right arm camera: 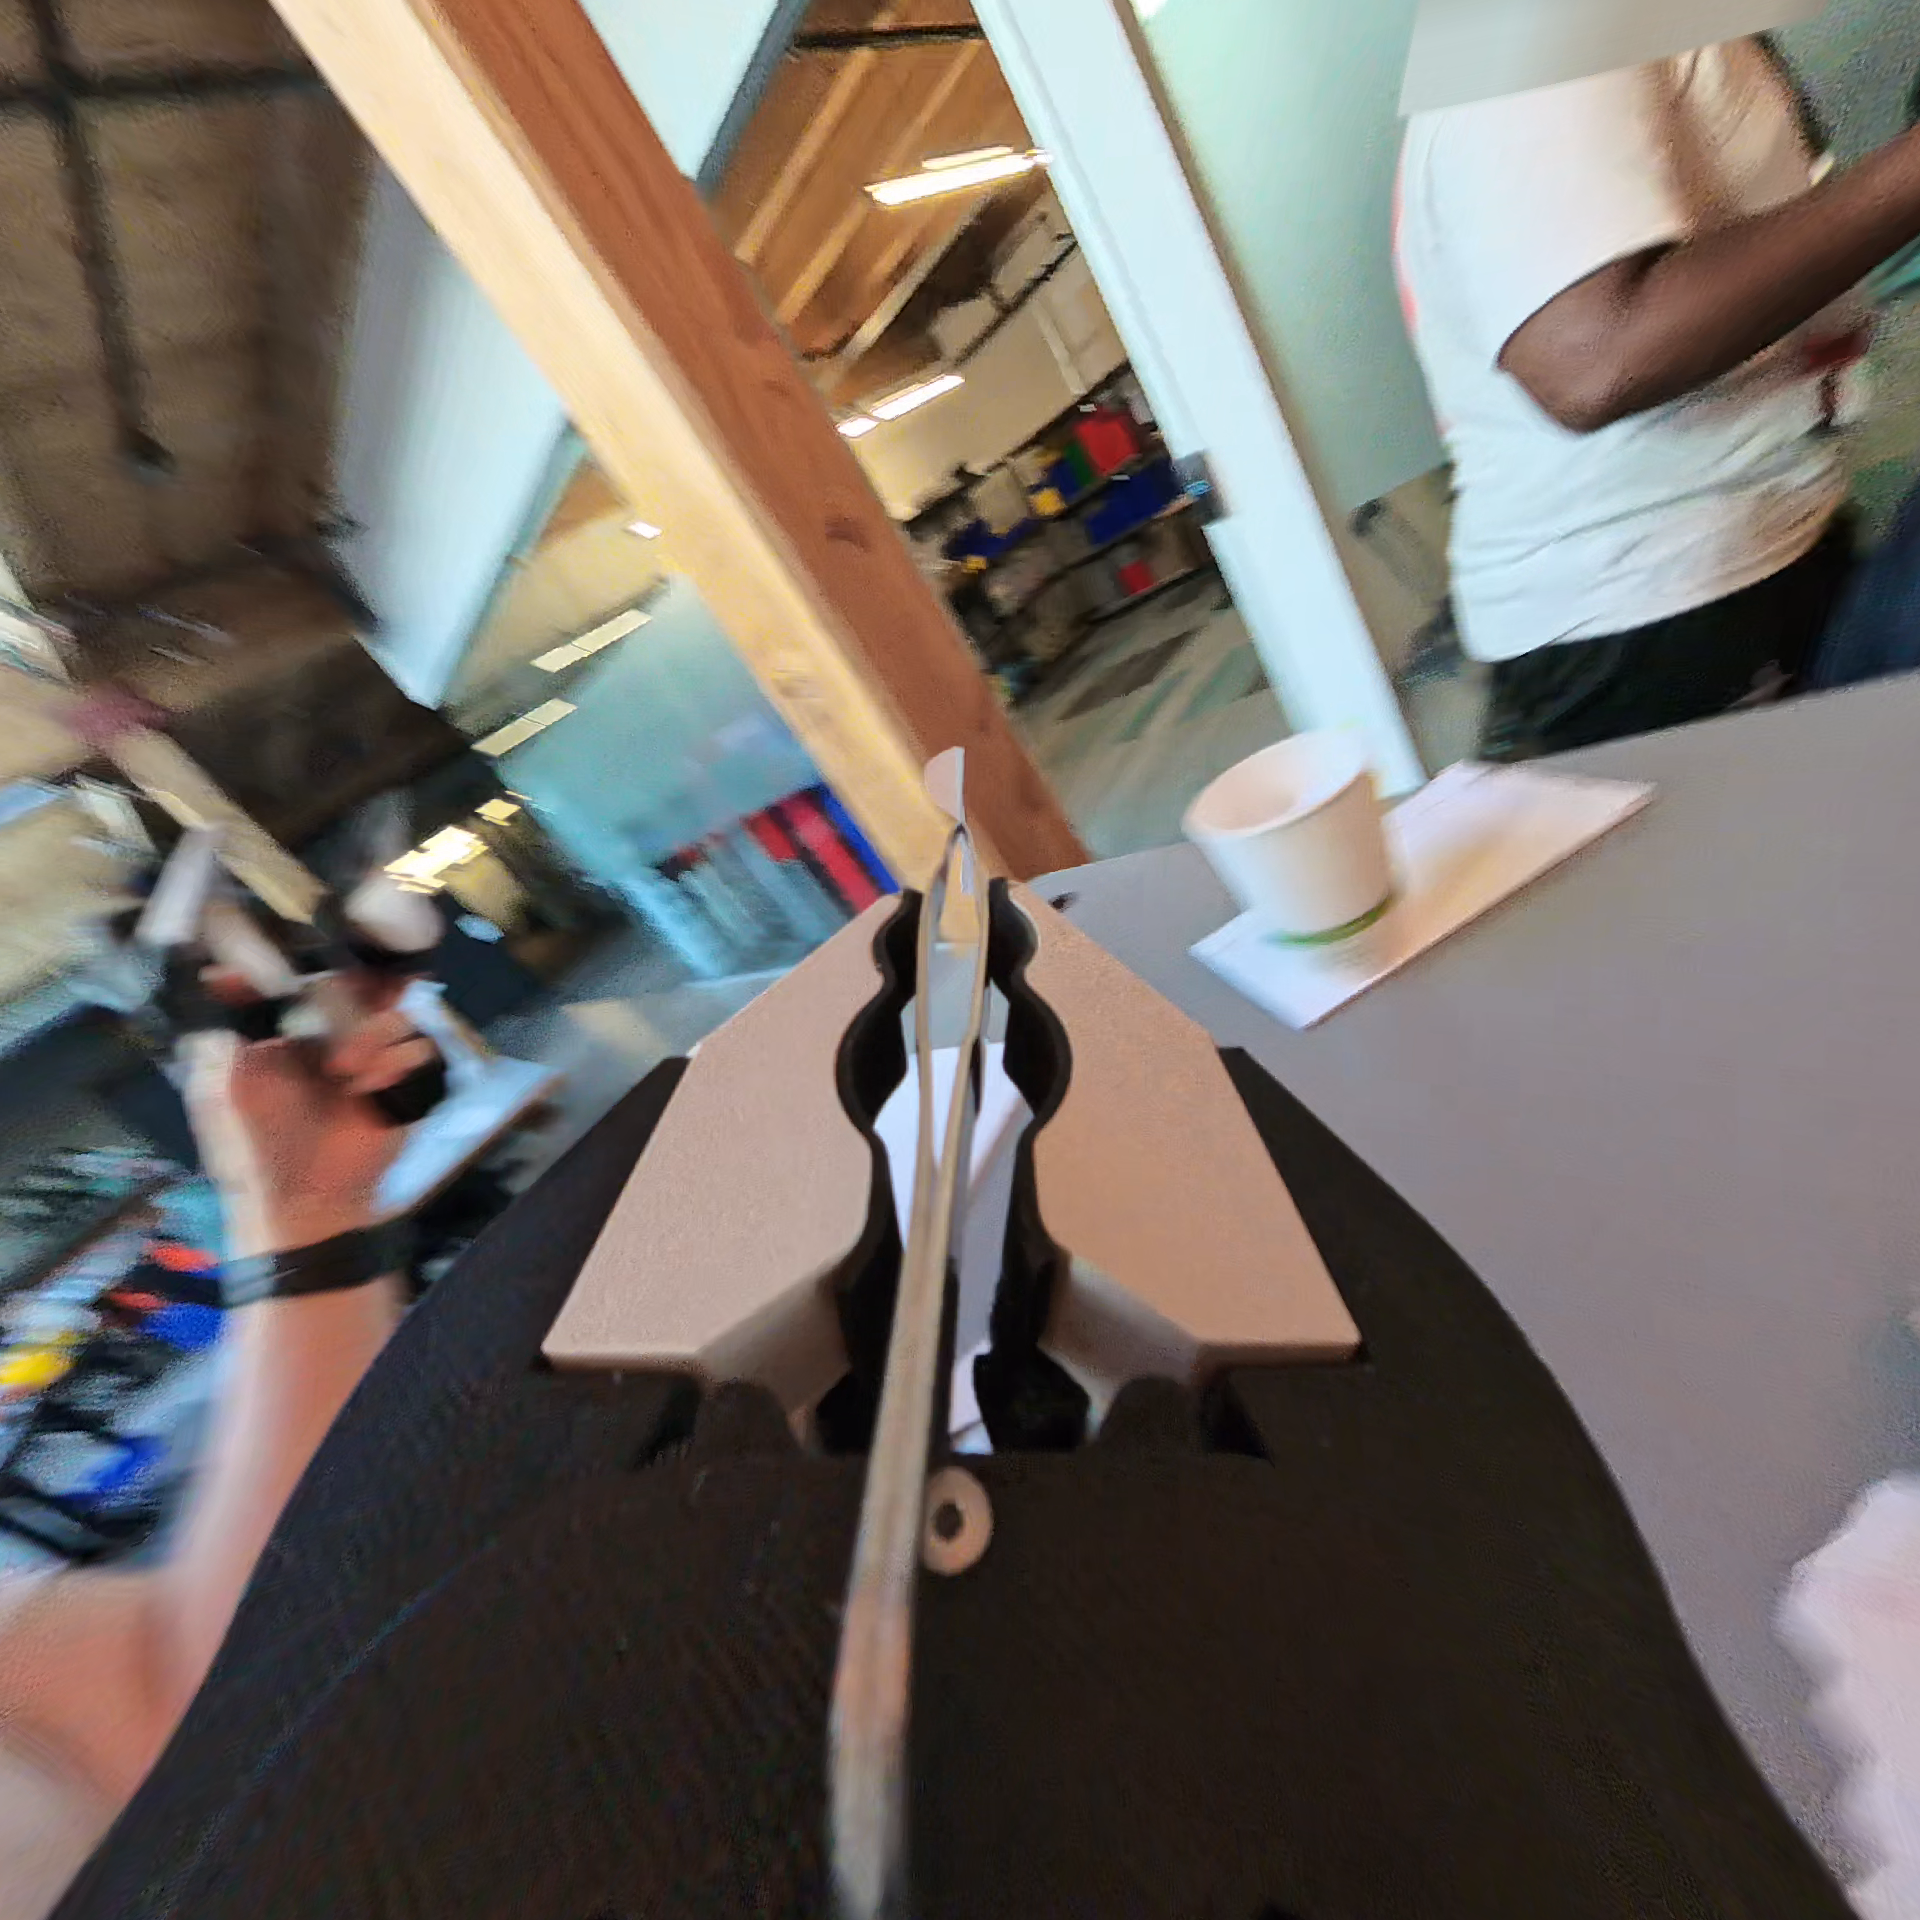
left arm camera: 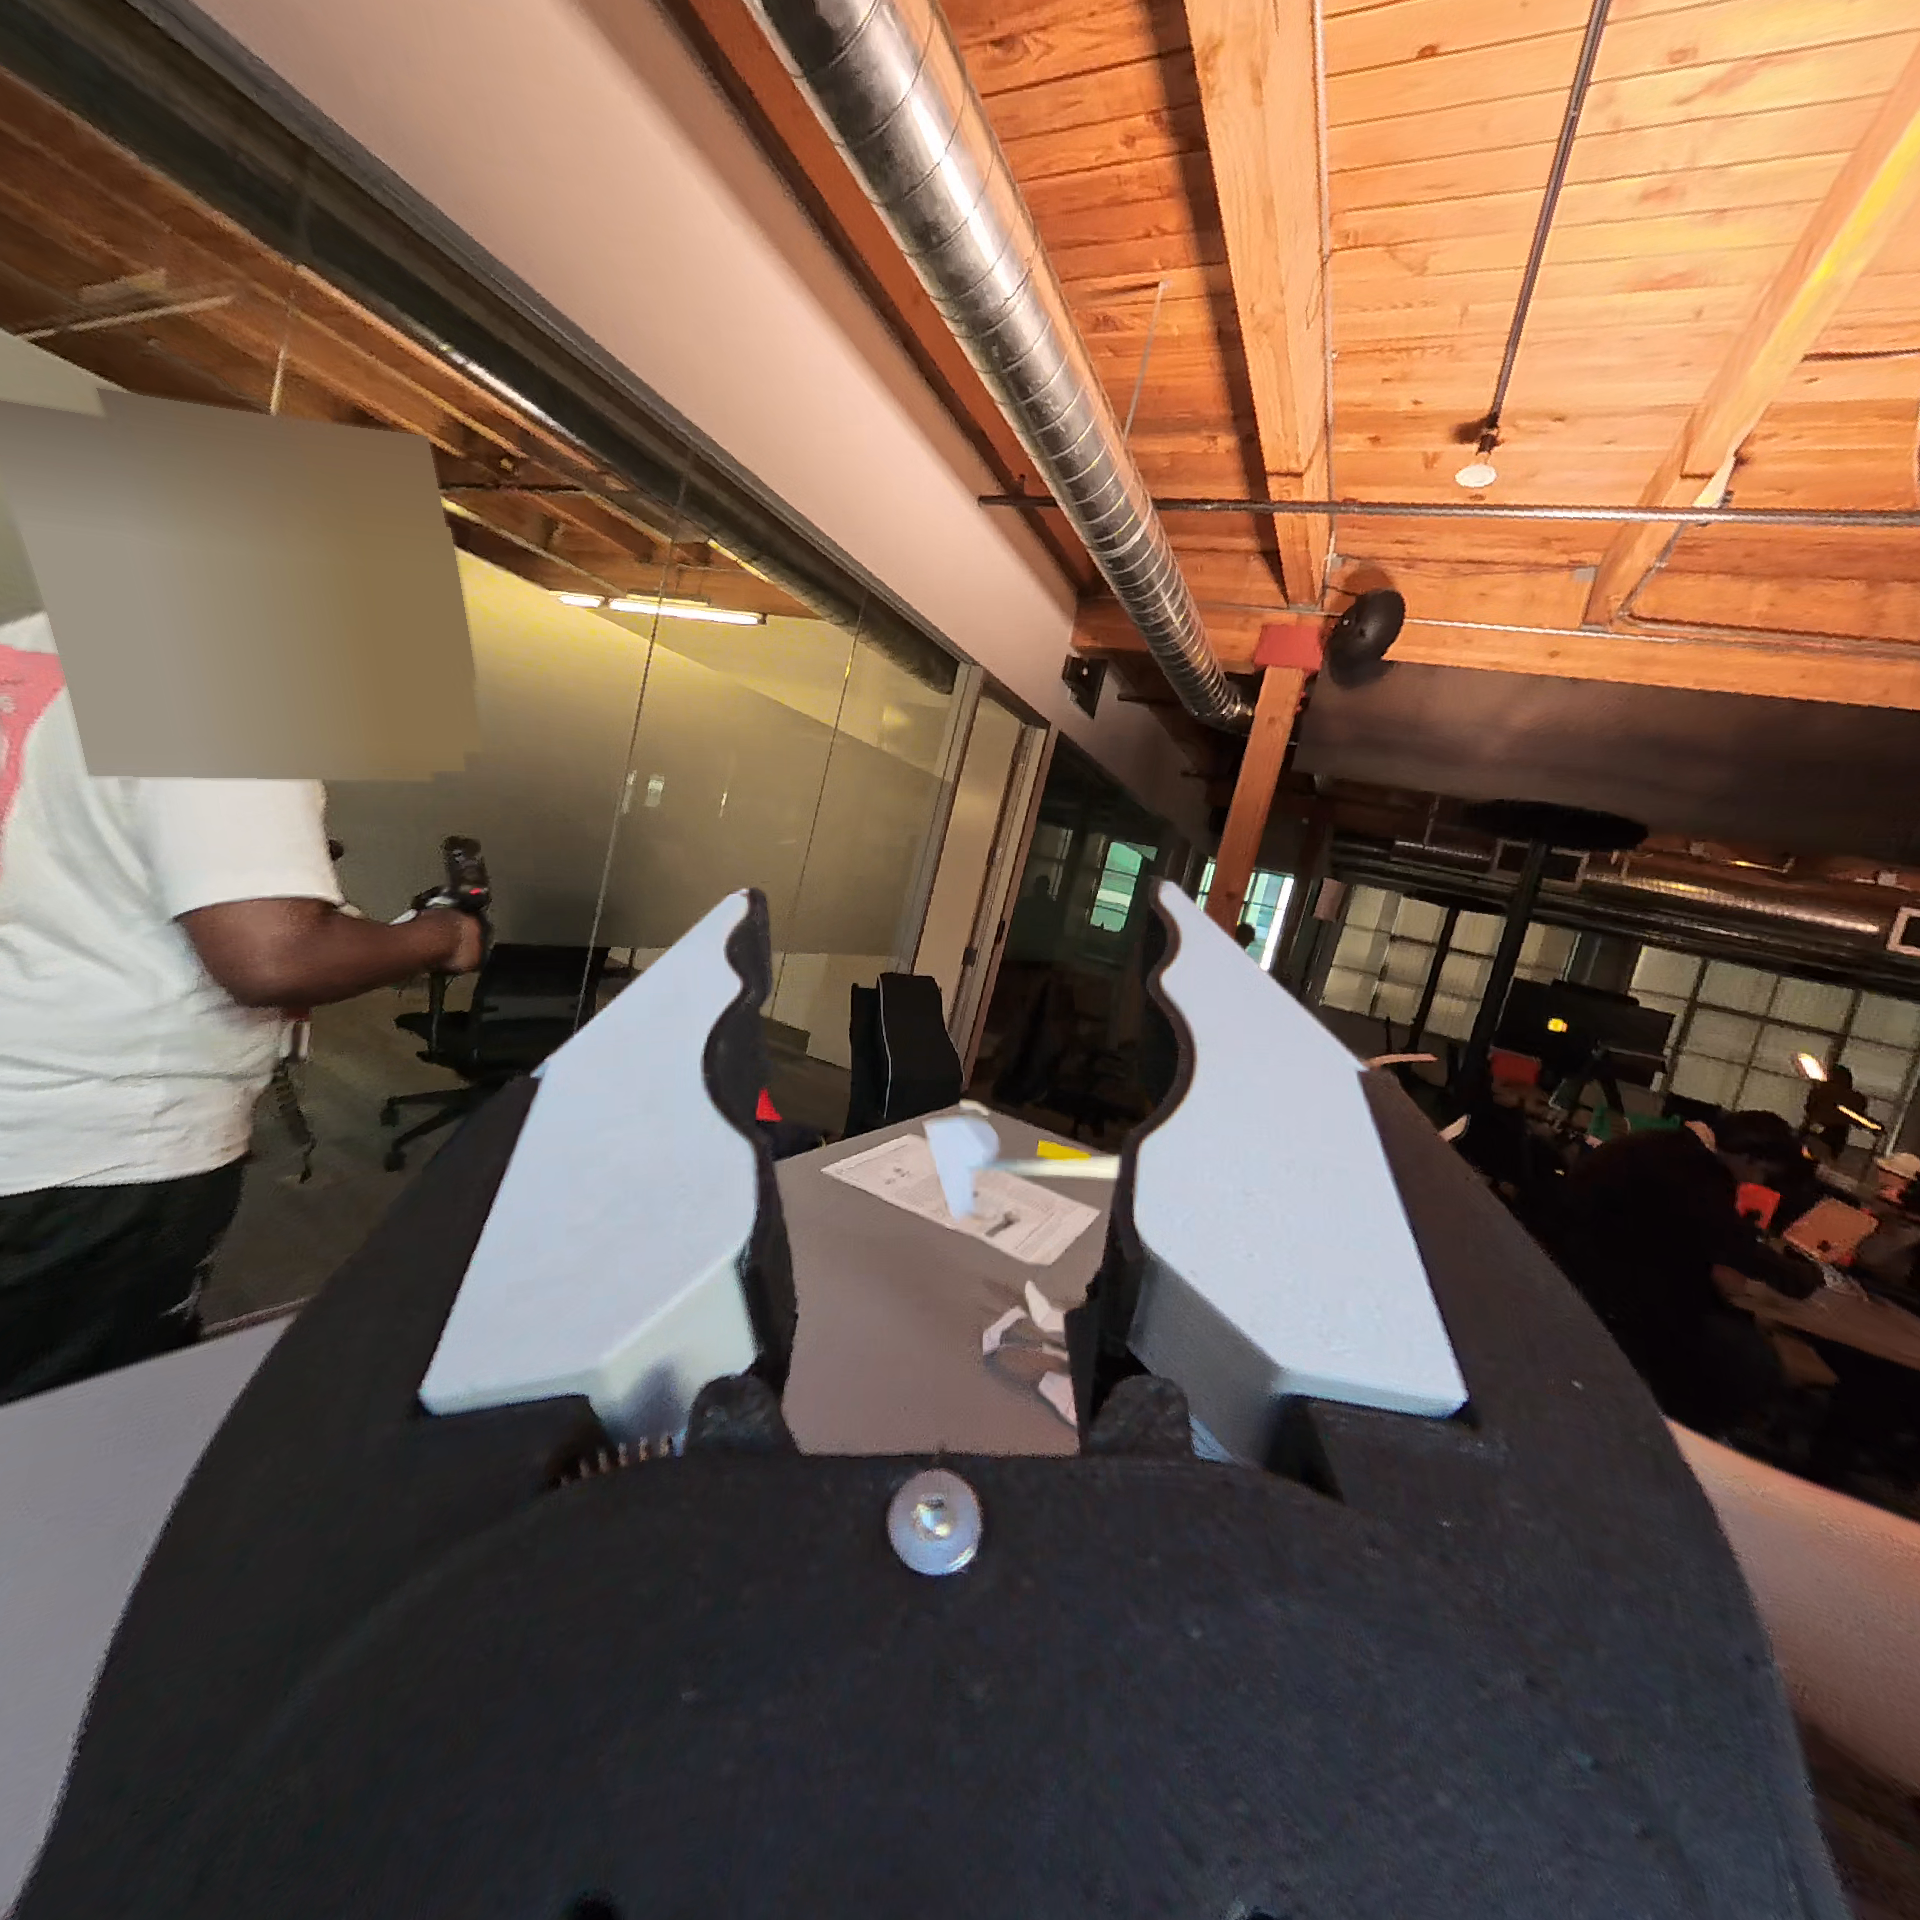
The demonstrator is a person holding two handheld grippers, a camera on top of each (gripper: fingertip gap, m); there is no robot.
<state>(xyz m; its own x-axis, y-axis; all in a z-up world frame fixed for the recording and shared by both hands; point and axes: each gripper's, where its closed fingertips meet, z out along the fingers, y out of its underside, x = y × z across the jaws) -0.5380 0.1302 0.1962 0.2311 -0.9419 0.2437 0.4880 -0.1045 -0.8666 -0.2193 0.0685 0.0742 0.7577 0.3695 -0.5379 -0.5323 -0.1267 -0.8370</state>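
Observation:
My right gripper [right arm camera: 954, 899] is shut on a pair of metal tweezers [right arm camera: 914, 1299] that run forward between the jaws. The tweezer tips pinch a small white paper scrap [right arm camera: 945, 774], held in the air left of a white paper cup [right arm camera: 1294, 852]. The cup stands on a white sheet [right arm camera: 1475, 862] on the grey table [right arm camera: 1558, 1143]. My left gripper [left arm camera: 956, 904] is open and empty, raised above the table [left arm camera: 883, 1299]. Between its fingers I see the blurred cup [left arm camera: 961, 1148] on a printed sheet [left arm camera: 1029, 1221] and torn paper scraps [left arm camera: 1023, 1340].
A person in a white T-shirt [left arm camera: 114, 987] stands beside the table and also shows in the right wrist view [right arm camera: 1590, 436]. A hand with a wrist strap [right arm camera: 301, 1153] is at the left. Crumpled white paper [right arm camera: 1860, 1683] lies at the right. Office chairs [left arm camera: 468, 1039] stand by glass walls. The tips of one gripper are about 35 centimeters away from the tips of the other.

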